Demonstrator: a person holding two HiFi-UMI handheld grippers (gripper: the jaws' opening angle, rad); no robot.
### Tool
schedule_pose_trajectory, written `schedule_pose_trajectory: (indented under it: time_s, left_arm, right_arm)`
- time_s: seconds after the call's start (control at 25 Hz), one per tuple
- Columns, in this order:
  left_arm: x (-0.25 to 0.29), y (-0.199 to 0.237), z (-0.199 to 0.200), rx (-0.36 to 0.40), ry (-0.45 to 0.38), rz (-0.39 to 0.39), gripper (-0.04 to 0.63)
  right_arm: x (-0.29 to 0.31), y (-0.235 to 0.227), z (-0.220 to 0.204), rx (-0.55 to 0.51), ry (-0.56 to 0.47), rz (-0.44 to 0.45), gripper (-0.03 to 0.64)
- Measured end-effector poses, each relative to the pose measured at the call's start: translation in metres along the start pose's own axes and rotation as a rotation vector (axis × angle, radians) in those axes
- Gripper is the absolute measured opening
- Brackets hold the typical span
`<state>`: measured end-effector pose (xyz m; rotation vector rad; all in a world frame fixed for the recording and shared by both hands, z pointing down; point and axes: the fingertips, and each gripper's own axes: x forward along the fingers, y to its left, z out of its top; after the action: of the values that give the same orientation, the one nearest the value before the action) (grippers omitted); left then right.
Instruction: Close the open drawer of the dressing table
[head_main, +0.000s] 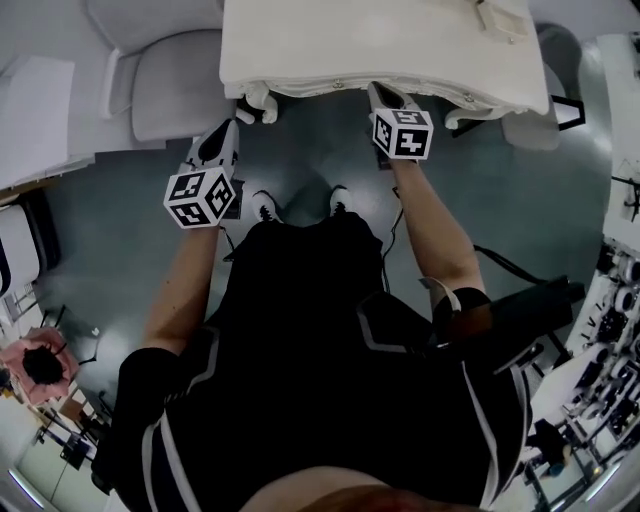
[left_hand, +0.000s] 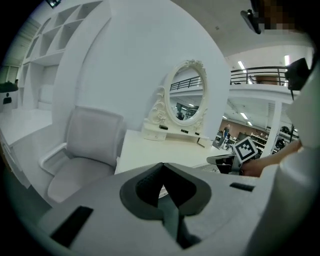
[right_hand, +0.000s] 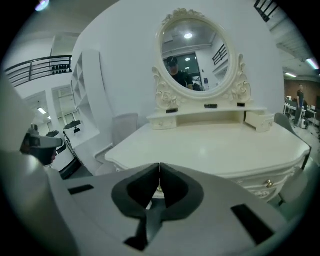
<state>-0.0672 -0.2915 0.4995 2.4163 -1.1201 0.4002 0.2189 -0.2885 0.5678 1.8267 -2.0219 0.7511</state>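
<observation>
The white dressing table (head_main: 380, 45) stands ahead of me, with its oval mirror (right_hand: 197, 55) on a low shelf at the back. A small drawer (right_hand: 259, 120) at the shelf's right end sticks out further than its twin on the left. Brass knobs (right_hand: 270, 184) mark the front drawers under the top. My right gripper (head_main: 385, 95) is at the table's front edge, its jaws (right_hand: 159, 165) shut on nothing. My left gripper (head_main: 225, 132) hangs short of the table's left corner, jaws (left_hand: 162, 165) shut and empty. The right gripper (left_hand: 235, 157) also shows in the left gripper view.
A grey upholstered chair (head_main: 175, 85) stands left of the table, close to the left gripper. A second chair (head_main: 530, 130) is at the table's right corner. White shelving (left_hand: 45, 50) lines the left wall. The person's feet (head_main: 300, 205) are just before the table.
</observation>
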Motion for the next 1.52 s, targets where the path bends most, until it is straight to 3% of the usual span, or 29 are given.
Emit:
schedule_pose_trajectory:
  time_s: [0.4, 0.84, 1.2, 1.52]
  left_arm:
    - [-0.008, -0.001, 0.064, 0.098, -0.085, -0.114, 0.005]
    - [-0.041, -0.021, 0.131, 0.15, -0.212, -0.194, 0.005]
    - [-0.076, -0.042, 0.198, 0.162, -0.33, -0.142, 0.005]
    - [-0.084, -0.043, 0.211, 0.176, -0.345, -0.096, 0.005]
  right_arm:
    - [-0.087, 0.035, 0.093, -0.002, -0.189, -0.072, 0.006]
    - [-0.167, 0.076, 0.161, -0.047, -0.328, -0.061, 0.005]
    - [-0.214, 0.09, 0.195, -0.094, -0.408, -0.062, 0.005]
    - [-0.225, 0.092, 0.213, -0.11, -0.448, -0.039, 0.005]
